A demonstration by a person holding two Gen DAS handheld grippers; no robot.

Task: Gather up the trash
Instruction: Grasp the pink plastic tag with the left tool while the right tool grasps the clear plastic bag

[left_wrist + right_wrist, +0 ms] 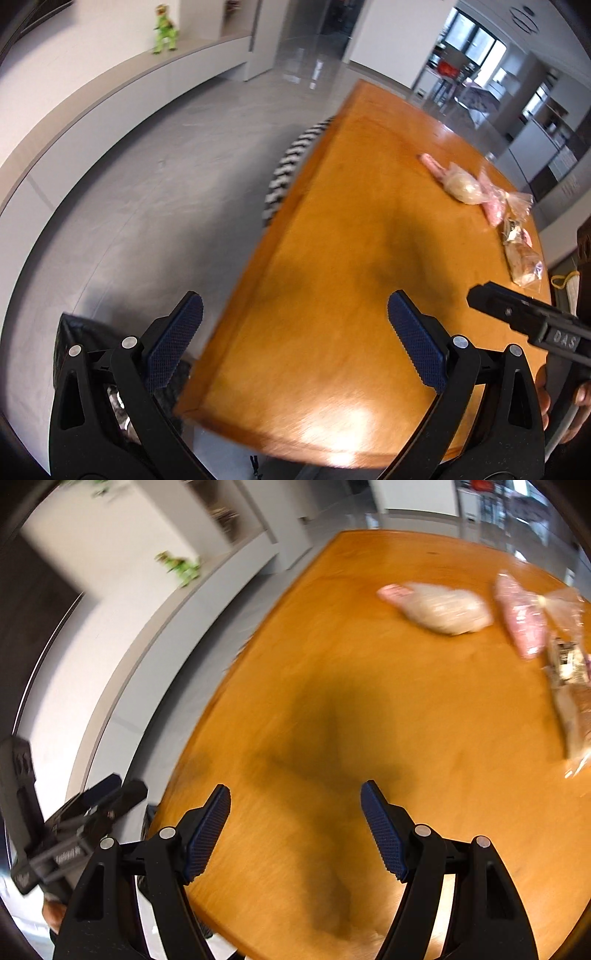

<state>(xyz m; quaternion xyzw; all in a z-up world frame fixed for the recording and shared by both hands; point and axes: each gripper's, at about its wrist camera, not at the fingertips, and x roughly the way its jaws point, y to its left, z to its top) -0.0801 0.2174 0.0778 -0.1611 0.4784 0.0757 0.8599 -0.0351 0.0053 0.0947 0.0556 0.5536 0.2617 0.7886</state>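
Several pieces of trash lie on an orange wooden table [332, 258] at its far right: a beige crumpled bag [463, 184] [447, 609], a pink wrapper [493, 206] [521, 620] and a clear bag of scraps [522, 254] [572, 701]. My left gripper [295, 332] is open and empty over the table's near left edge. My right gripper [295, 816] is open and empty above the table's near part, well short of the trash. The right gripper's body [524, 317] shows in the left wrist view, and the left gripper [107, 794] in the right wrist view.
A black trash bag [85, 350] sits on the grey floor [147, 206] below the table's near left corner. A black-and-white striped thing [291, 166] sticks out beyond the table's left edge. A green toy dinosaur [165, 29] stands on a low white ledge.
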